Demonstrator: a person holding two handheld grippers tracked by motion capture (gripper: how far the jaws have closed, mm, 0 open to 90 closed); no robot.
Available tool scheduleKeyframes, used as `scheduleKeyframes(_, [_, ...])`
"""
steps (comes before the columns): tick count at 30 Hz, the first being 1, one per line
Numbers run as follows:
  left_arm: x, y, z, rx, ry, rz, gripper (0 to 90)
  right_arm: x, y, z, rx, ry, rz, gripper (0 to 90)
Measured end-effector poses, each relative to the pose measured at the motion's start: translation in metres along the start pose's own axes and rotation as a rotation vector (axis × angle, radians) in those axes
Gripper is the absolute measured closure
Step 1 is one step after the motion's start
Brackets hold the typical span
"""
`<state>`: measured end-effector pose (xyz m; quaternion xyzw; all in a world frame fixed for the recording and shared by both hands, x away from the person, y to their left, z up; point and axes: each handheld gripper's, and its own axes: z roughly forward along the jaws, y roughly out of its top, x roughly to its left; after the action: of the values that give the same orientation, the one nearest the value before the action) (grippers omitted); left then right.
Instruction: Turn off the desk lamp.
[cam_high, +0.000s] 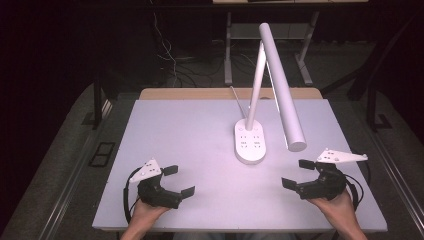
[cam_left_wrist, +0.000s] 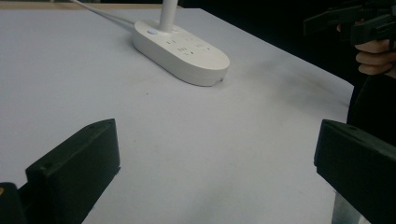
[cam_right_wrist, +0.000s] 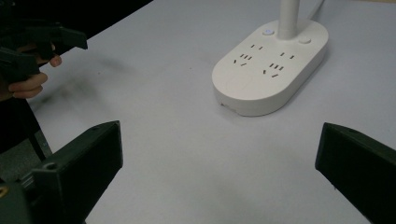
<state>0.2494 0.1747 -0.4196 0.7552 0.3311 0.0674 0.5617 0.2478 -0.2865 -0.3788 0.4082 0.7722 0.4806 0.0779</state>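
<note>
A white plastic desk lamp (cam_high: 260, 85) stands at the middle of the pale grey table (cam_high: 180, 135), toward its far side. Its oval base (cam_high: 250, 141) carries socket slots and two round buttons; a slim stem rises to a long tubular head angled down to the right. The left gripper (cam_high: 179, 180) and right gripper (cam_high: 298, 173) rest near the front edge, both with jaws spread wide, grasping nothing.

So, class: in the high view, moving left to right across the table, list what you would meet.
Left gripper → lamp base → lamp head → right gripper.
</note>
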Motion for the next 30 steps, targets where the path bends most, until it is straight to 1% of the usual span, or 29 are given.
scheduleKeyframes(4, [0.0, 0.0, 0.0, 0.0, 0.0, -0.001, 0.0, -0.002, 0.009, 0.001, -0.001, 0.002, -0.014, 0.8])
scheduleKeyframes(7, [0.0, 0.0, 0.0, 0.0, 0.001, -0.002, 0.0, -0.003, 0.012, 0.002, 0.002, 0.005, -0.017, 0.7])
scheduleKeyframes(9, [0.0, 0.0, 0.0, 0.001, 0.001, -0.001, 0.0, -0.004, 0.018, 0.004, 0.003, 0.012, -0.016, 0.8])
scheduleKeyframes(17, [0.001, 0.0, 0.0, 0.002, 0.001, -0.001, 0.0, -0.005, 0.032, 0.008, 0.023, 0.019, -0.029, 0.8])
scheduleKeyframes(20, [0.001, 0.0, 0.0, 0.001, 0.001, -0.002, 0.0, -0.006, 0.036, 0.009, 0.023, 0.014, -0.038, 0.7])
scheduleKeyframes(21, [0.0, 0.0, 0.0, 0.0, 0.001, -0.002, 0.0, -0.007, 0.039, 0.011, 0.02, 0.006, -0.031, 0.8])
scheduleKeyframes(24, [0.001, 0.0, 0.0, -0.002, 0.002, -0.001, 0.0, -0.008, 0.043, 0.013, 0.023, 0.01, -0.028, 0.8])
scheduleKeyframes(25, [0.001, 0.0, -0.001, -0.002, 0.002, -0.002, 0.0, -0.008, 0.047, 0.016, 0.027, 0.007, -0.041, 0.7])
scheduleKeyframes(30, [0.001, 0.0, 0.0, -0.006, 0.002, -0.008, 0.0, -0.007, 0.054, 0.02, 0.042, 0.005, -0.049, 0.8])
